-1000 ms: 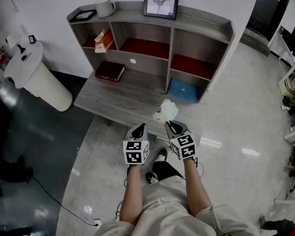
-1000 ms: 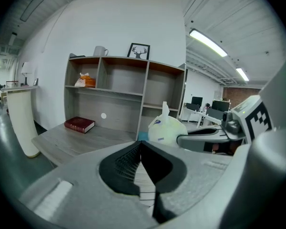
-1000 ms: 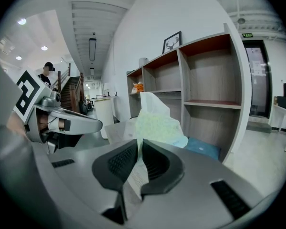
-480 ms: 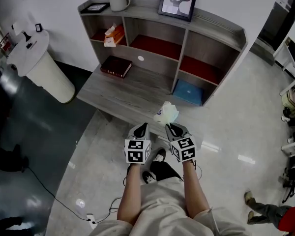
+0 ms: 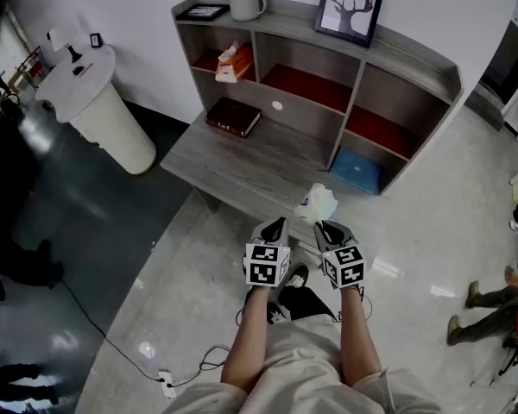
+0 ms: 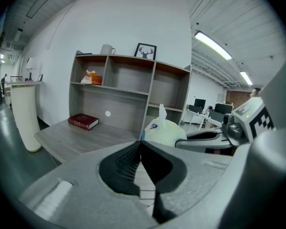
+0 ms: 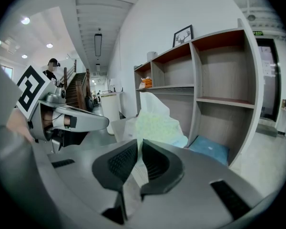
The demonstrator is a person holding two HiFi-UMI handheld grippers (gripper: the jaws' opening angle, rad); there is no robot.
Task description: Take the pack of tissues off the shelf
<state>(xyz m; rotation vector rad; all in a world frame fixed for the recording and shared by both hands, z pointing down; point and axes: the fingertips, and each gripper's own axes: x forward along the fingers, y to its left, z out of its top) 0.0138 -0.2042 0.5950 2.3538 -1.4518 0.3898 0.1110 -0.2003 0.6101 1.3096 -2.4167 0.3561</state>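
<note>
Counted: left gripper (image 5: 274, 224) plus right gripper (image 5: 325, 227), two; pack of tissues (image 5: 318, 203), one; shelf (image 5: 414, 55), one; mug (image 5: 244, 4), one, 12 o'clock; picture frames (image 5: 351, 8) (image 5: 202, 11), two; red book (image 5: 234, 116), one.

You are in an open-plan office or lab: a grey shelf (image 5: 328, 102) stands just ahead of your fingers (image 5: 274, 229), monitors (image 6: 199, 104) on desks lie beyond them to the right, strip lights (image 6: 212, 44) run overhead, and polished floor (image 5: 432, 257) spreads beneath.

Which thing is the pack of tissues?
Find the big grey shelf unit against the wall, then its desk-like bottom board. At the board's front edge, the right gripper pinches the pack of tissues: a soft, pale, crinkly bag with a white tissue poking up, unlike the hard dark-red book.
</note>
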